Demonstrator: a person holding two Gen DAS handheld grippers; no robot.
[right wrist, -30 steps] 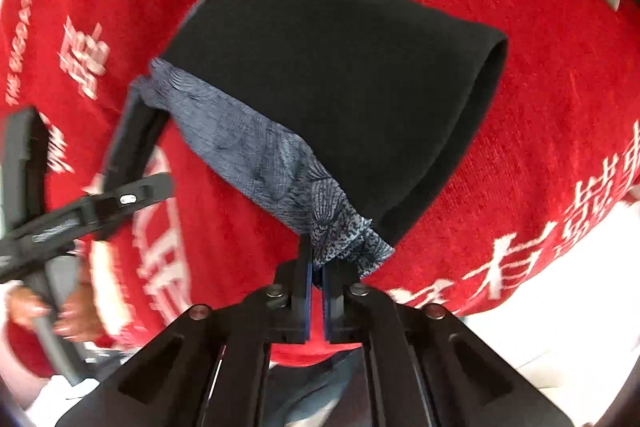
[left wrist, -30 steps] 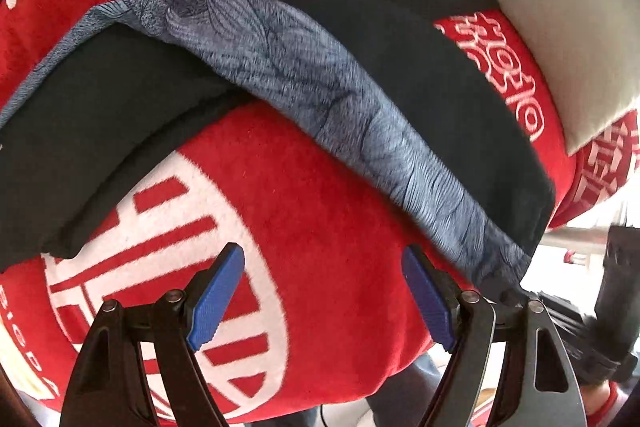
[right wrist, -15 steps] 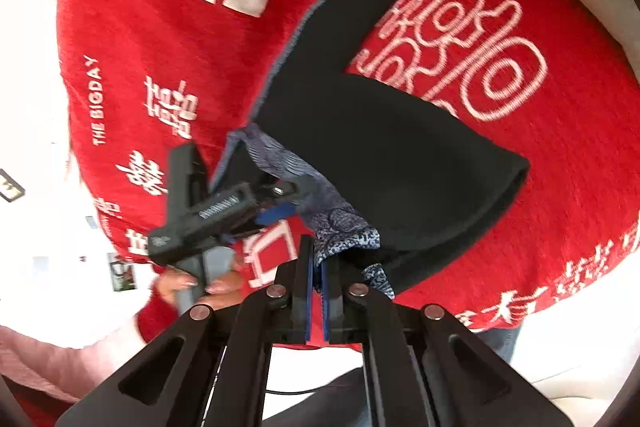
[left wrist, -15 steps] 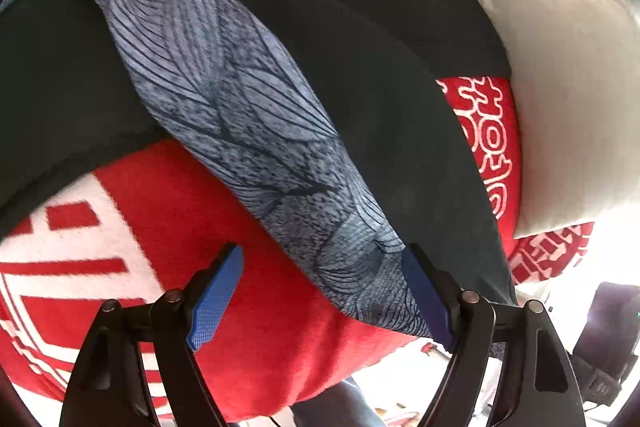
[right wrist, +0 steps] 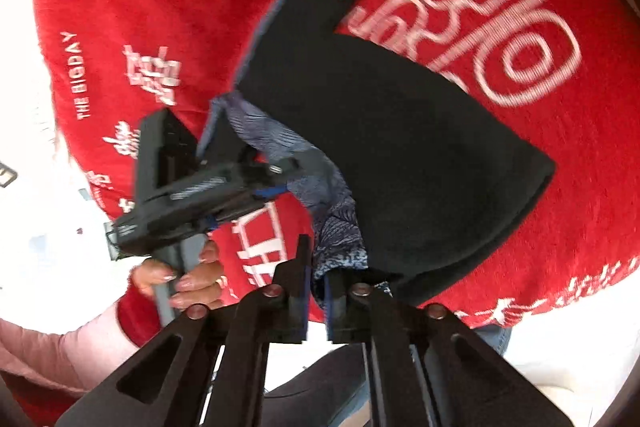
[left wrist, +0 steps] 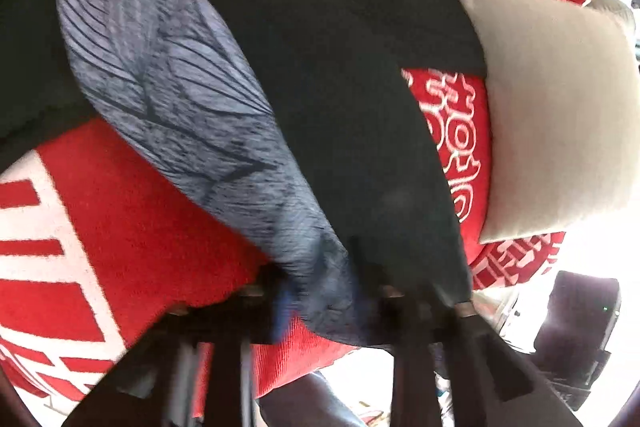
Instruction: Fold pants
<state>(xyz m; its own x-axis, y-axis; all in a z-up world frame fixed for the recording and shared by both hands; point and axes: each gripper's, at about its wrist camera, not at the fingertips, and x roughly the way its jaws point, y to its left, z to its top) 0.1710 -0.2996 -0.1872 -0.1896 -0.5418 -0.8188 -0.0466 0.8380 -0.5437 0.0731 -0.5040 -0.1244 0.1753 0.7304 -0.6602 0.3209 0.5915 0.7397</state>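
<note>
With both tongs [left wrist: 320,291] [right wrist: 316,291] pinching the pants' [left wrist: 340,75] patterned waistband [left wrist: 180,99], held taut, ready for folding over the red blanket [left wrist: 140,227].

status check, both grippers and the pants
Left gripper just closed on pants' patterned waistband. Right gripper shut on waistband too. Nothing in the way.

Red blanket [left wrist: 140,227] with white lettering and characters filled the frame. Beige cushion [left wrist: 560,115] lay at three o'clock on it, left wrist view.
</note>
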